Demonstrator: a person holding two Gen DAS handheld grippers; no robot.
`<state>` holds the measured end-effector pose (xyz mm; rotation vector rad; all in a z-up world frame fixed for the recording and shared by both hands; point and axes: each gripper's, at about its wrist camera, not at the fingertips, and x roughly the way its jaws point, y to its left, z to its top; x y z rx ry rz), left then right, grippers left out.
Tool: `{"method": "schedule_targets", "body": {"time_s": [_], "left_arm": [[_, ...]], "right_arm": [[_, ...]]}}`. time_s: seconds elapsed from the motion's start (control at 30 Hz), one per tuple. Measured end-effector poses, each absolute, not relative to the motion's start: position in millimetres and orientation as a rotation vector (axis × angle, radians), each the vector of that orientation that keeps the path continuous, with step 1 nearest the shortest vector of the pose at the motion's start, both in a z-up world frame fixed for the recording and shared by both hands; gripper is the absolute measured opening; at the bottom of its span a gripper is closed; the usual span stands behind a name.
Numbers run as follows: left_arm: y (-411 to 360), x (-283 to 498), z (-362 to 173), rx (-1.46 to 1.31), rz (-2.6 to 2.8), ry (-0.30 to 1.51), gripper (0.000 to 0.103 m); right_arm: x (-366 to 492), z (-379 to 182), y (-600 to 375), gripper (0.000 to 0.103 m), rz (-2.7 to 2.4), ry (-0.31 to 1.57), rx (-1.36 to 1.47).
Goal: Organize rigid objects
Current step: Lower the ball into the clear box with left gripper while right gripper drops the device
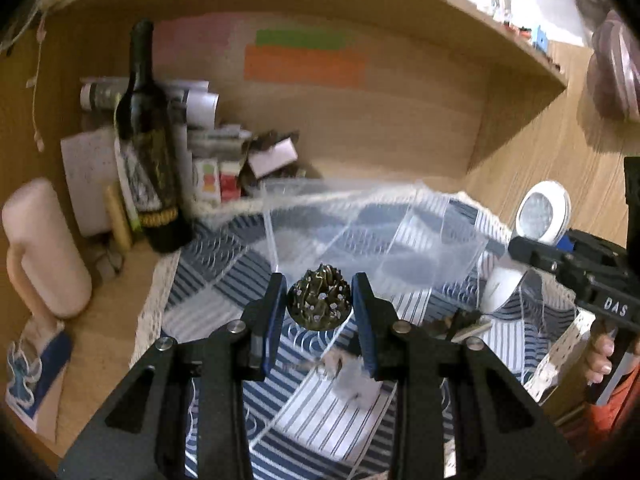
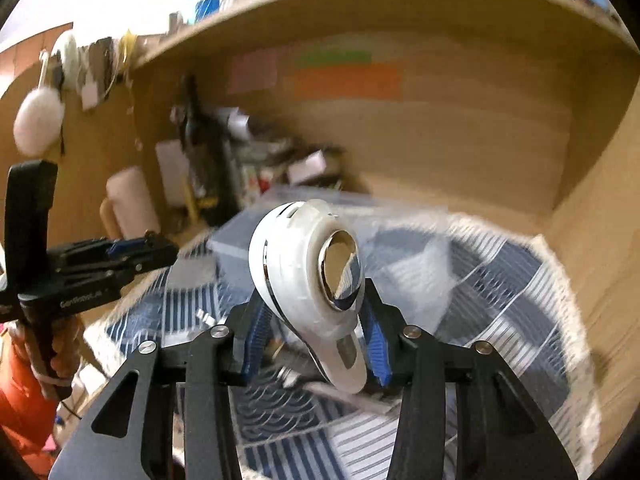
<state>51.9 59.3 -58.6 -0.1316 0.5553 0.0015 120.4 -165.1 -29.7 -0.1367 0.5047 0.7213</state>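
My left gripper (image 1: 319, 304) is shut on a small bronze ornament (image 1: 319, 300) with a ridged, studded top, held above the blue striped cloth (image 1: 224, 280). A clear plastic box (image 1: 360, 232) lies just beyond it. My right gripper (image 2: 316, 320) is shut on a white handheld mirror (image 2: 304, 264), round glass facing up and right, raised over the cloth. In the left wrist view the right gripper (image 1: 520, 246) reaches in from the right with the mirror (image 1: 542, 212). In the right wrist view the left gripper (image 2: 160, 250) shows at the left.
A dark wine bottle (image 1: 150, 140) stands at the back left beside a pink jug (image 1: 44, 248), papers and small boxes (image 1: 216, 176). Wooden shelf walls (image 1: 400, 120) enclose the desk. A feathery item (image 1: 352, 376) and a small clip (image 1: 464, 326) lie on the cloth.
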Motion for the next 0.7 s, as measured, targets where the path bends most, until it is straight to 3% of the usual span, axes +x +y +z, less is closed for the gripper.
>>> {"method": "schedule_targets", "body": {"time_s": [0.33,0.7], "left_arm": [[61.8,84.0,-25.5,-0.105,0.003,0.502,0.033],[65.3,151.6,-48.1,-0.092,-0.021,0.64,0.033]], "right_arm": [[150.0,8.8,-160.3,0.039,0.686,0.394,-0.127],[203.2,-20.2,-121.4,0.039,0.692,0.498,-0.242]]}}
